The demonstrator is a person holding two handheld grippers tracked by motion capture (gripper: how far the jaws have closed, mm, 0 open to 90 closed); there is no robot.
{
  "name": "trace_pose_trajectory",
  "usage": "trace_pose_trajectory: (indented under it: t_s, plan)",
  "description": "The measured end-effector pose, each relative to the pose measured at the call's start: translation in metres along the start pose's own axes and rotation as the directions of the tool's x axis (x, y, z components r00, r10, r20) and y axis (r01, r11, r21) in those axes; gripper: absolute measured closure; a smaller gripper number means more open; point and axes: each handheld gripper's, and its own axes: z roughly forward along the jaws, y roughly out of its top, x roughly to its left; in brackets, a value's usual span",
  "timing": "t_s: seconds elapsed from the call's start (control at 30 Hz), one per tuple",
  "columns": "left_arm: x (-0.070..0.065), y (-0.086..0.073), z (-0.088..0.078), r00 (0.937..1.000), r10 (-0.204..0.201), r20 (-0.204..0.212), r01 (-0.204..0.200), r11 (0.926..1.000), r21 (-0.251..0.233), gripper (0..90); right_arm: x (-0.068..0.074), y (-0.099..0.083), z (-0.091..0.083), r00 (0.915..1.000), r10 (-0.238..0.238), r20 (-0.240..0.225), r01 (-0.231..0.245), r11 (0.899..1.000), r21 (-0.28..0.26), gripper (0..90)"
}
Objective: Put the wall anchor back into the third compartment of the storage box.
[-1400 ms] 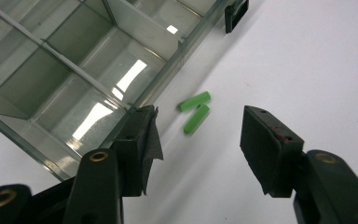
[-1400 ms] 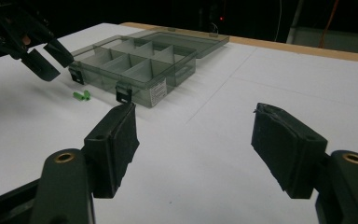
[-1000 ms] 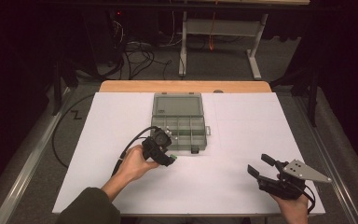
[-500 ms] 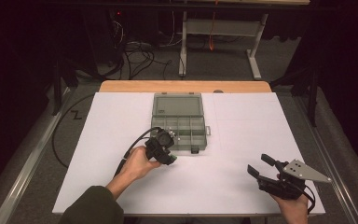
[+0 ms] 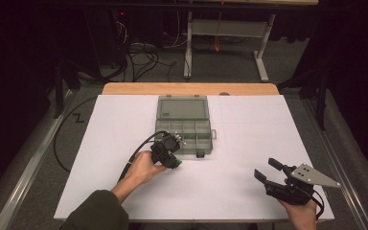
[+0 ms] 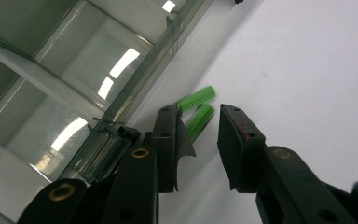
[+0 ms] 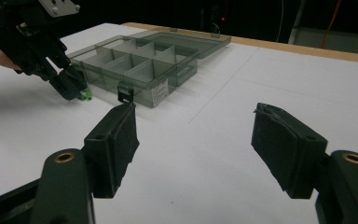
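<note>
Nearest me, low right of the high view, my right gripper (image 5: pixel 268 176) sits on the white table (image 5: pixel 249 143) with jaws wide apart, nothing between them. Center-left, my left gripper (image 6: pixel 196 122) has just been closing around a small green ribbed piece (image 6: pixel 199 120), pads not pressing yet. Right behind it sits the clear compartment box (image 5: pixel 186 129), lid open.

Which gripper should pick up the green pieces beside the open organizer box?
Left. The left gripper already has its fingers around one of the green pieces by the organizer box, closing in. The right gripper rests open, far off.
</note>
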Motion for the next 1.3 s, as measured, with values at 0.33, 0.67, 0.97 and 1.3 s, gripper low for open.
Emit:
trace_pose_trajectory:
  t_s: [0.33,0.67,0.97,1.3]
  plan:
    - [-0.0030,0.0004,0.0015,0.9995,0.027,-0.016,-0.026,0.9994,0.024,74.6,0.0001,0.0000,0.0003,1.0000,-0.001,-0.001,0.001,1.000,0.003,33.2]
    - [-0.0063,0.0006,0.0015,0.9983,0.056,-0.016,-0.056,0.9980,0.029,79.4,-0.0001,0.0000,0.0000,1.0000,-0.001,0.000,0.001,1.000,0.000,33.6]
    - [-0.0053,0.0025,0.0005,0.9988,0.049,-0.008,-0.049,0.9987,0.013,78.2,-0.0005,-0.0001,0.0003,1.0000,0.000,0.001,0.000,1.000,0.002,33.7]
    - [-0.0063,0.0031,0.0027,0.9976,0.066,-0.021,-0.066,0.9974,0.028,81.3,-0.0008,0.0000,-0.0002,1.0000,0.001,0.001,-0.001,1.000,0.000,33.8]
